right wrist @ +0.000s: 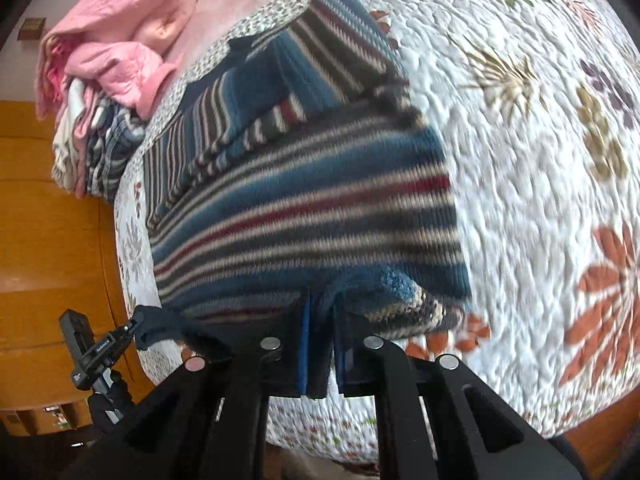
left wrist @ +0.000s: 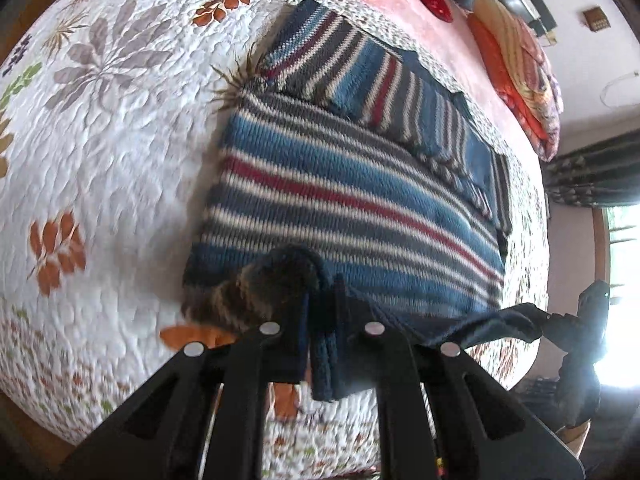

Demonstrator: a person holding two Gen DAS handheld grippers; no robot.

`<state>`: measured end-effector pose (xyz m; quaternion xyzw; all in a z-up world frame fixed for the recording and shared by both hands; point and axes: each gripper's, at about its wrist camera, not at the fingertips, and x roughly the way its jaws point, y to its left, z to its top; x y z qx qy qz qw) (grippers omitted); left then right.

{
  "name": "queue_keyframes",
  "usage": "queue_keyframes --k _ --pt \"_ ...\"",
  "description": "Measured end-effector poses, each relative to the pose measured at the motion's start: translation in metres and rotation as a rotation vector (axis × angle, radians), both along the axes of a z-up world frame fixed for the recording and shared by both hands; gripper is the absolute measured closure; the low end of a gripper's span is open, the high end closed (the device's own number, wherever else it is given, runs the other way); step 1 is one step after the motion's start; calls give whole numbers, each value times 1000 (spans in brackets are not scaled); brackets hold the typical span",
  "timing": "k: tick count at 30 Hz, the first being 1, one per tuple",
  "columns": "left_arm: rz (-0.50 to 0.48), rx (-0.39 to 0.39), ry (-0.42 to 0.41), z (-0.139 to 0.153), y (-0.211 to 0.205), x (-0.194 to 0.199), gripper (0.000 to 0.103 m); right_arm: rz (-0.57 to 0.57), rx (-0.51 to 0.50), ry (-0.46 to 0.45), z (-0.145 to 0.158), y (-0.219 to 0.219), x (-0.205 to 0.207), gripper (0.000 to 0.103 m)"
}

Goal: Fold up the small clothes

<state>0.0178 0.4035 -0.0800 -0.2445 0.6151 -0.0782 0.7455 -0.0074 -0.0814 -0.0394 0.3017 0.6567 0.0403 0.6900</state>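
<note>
A striped knit sweater (left wrist: 344,200) in blue, grey, white and red lay flat on a white floral quilt (left wrist: 112,128), near the bed's front edge, sleeves folded across its upper part. The left gripper (left wrist: 320,344) was clamped tight on the sweater's dark hem at one corner. The right gripper (right wrist: 320,356) pinched the hem's other corner the same way. A heap of pink clothes (right wrist: 120,40) sat at the bed's far edge.

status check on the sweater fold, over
Both tongs, left and right, shut on the striped sweater's near hem. Sleeves folded across its far end. Sweater on the quilt; nothing in the way.
</note>
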Motion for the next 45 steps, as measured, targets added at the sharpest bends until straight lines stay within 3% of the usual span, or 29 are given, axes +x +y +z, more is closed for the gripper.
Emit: queue_keyframes --k 7,14,19,24,28,31,34,36,39,41,45 --pt "2 14 59 -28 -9 59 93 -25 9 47 -32 -8 48 93" --pt "-24 32 110 -55 -18 93 88 -34 16 106 -63 -9 76 93" --pt "11 -28 153 -65 -13 106 88 -62 52 148 -77 -14 81 91" --pt "40 -81 190 -66 -6 110 81 -74 87 170 -80 -21 82 89" --pt "70 -96 119 -40 5 112 72 -98 129 180 -74 -32 79 83" --pt "61 -75 44 -13 9 113 69 -85 7 111 -50 -42 83 65" --pt "18 -37 -16 4 4 115 63 -81 -20 43 -30 -54 86 65" --pt "-34 -5 -43 9 -5 117 56 -36 -13 18 -24 -53 89 63" --pt "-120 68 -65 8 -20 119 45 108 -57 -17 -21 -33 96 50" --pt "-201 142 -65 2 -33 120 44 216 -102 -35 -26 -13 100 45" --pt "-348 237 -64 -11 -53 116 43 378 -143 -46 -39 17 102 44"
